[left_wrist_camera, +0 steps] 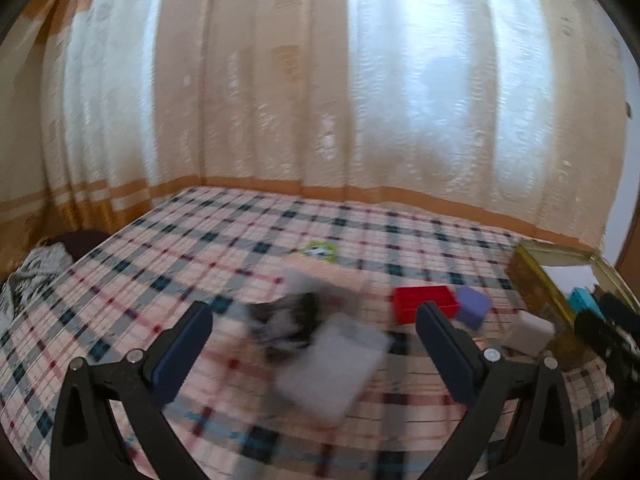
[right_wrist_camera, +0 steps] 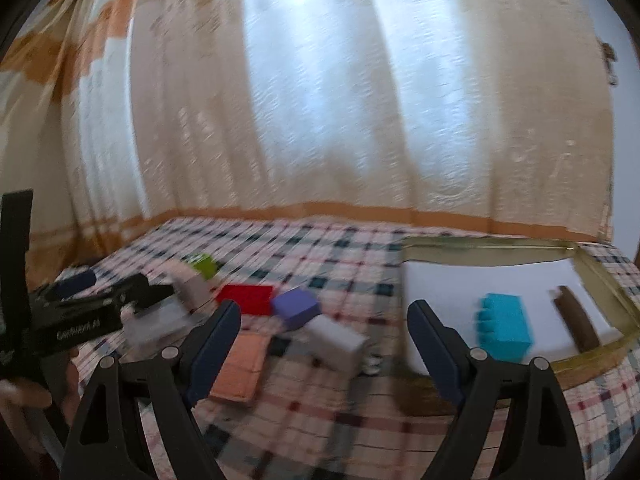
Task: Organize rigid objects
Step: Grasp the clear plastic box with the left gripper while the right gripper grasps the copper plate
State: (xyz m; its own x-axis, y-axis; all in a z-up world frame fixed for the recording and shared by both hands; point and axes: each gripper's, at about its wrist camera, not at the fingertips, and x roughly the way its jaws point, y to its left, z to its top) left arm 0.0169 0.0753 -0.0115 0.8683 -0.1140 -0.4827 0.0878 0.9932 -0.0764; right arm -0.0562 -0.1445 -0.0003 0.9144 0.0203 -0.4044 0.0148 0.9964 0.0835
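Note:
In the left wrist view my left gripper point(left_wrist_camera: 316, 320) is open over the plaid cloth point(left_wrist_camera: 200, 248), nothing pressed between its blue pads. Below the gap lie a blurred pale grey flat box point(left_wrist_camera: 332, 364) and a dark blurred object point(left_wrist_camera: 288, 316). To the right sit a red box point(left_wrist_camera: 424, 300), a purple block point(left_wrist_camera: 474, 306) and a white block point(left_wrist_camera: 532, 330). My right gripper point(right_wrist_camera: 324, 312) is open and holds nothing. Ahead of it lie the red box point(right_wrist_camera: 246, 298), purple block point(right_wrist_camera: 296, 308), white block point(right_wrist_camera: 336, 342) and an orange flat pad point(right_wrist_camera: 240, 368).
A gold-rimmed tray point(right_wrist_camera: 480, 246) at the right holds a cyan block point(right_wrist_camera: 504, 326) and a brown bar point(right_wrist_camera: 576, 322). A green block point(right_wrist_camera: 204, 264) lies farther back. The left gripper's black body point(right_wrist_camera: 80, 320) and a hand point(right_wrist_camera: 24, 392) fill the left edge. Curtains hang behind.

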